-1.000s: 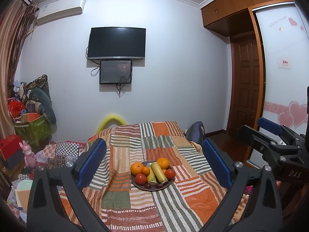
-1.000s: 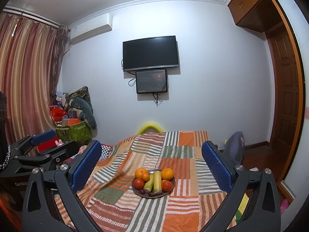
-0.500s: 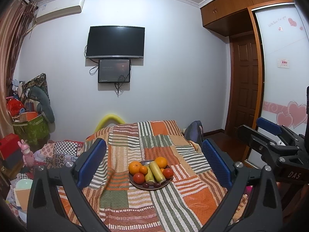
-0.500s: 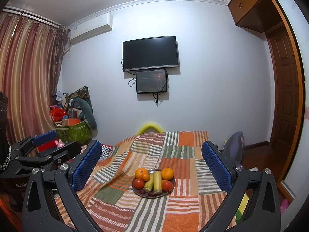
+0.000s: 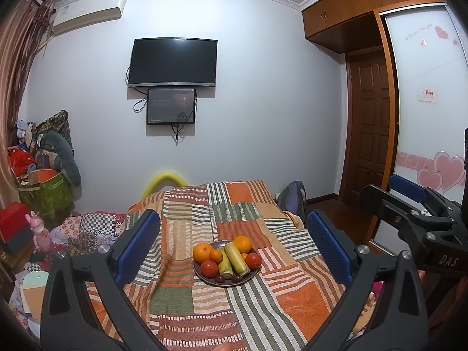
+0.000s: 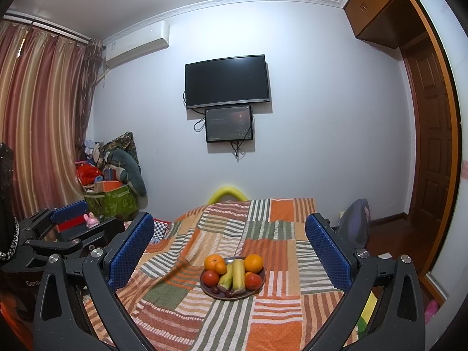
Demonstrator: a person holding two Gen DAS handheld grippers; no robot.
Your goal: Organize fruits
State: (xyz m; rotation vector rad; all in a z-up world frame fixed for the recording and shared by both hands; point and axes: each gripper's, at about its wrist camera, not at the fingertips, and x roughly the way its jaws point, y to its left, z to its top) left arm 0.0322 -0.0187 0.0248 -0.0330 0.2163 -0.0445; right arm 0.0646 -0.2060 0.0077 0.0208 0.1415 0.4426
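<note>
A dark plate (image 5: pixel 246 281) (image 6: pixel 257 292) of fruit sits on a patchwork blanket. It holds oranges (image 5: pixel 203 252) (image 6: pixel 253 263), red tomatoes (image 5: pixel 209 268) (image 6: pixel 253 281), two yellow-green sugarcane pieces (image 5: pixel 236 258) (image 6: pixel 238 276) and small dark dates (image 5: pixel 219 278) (image 6: pixel 229 293). My left gripper (image 5: pixel 233 245) is open and empty, held back from the plate. My right gripper (image 6: pixel 229 248) is open and empty, also short of the plate. The right gripper shows at the right of the left wrist view (image 5: pixel 409 204); the left gripper shows at the left of the right wrist view (image 6: pixel 67 228).
The patchwork blanket (image 5: pixel 204 222) (image 6: pixel 263 222) covers a bed or table running to the far wall. Cluttered boxes and toys (image 5: pixel 38 193) (image 6: pixel 111 193) stand at the left. A wooden door (image 5: pixel 368 134) and a bag (image 6: pixel 358 222) are at the right.
Both views have drifted slightly; the plate sits a little closer and more central in the left wrist view. Both grippers stay open and empty.
</note>
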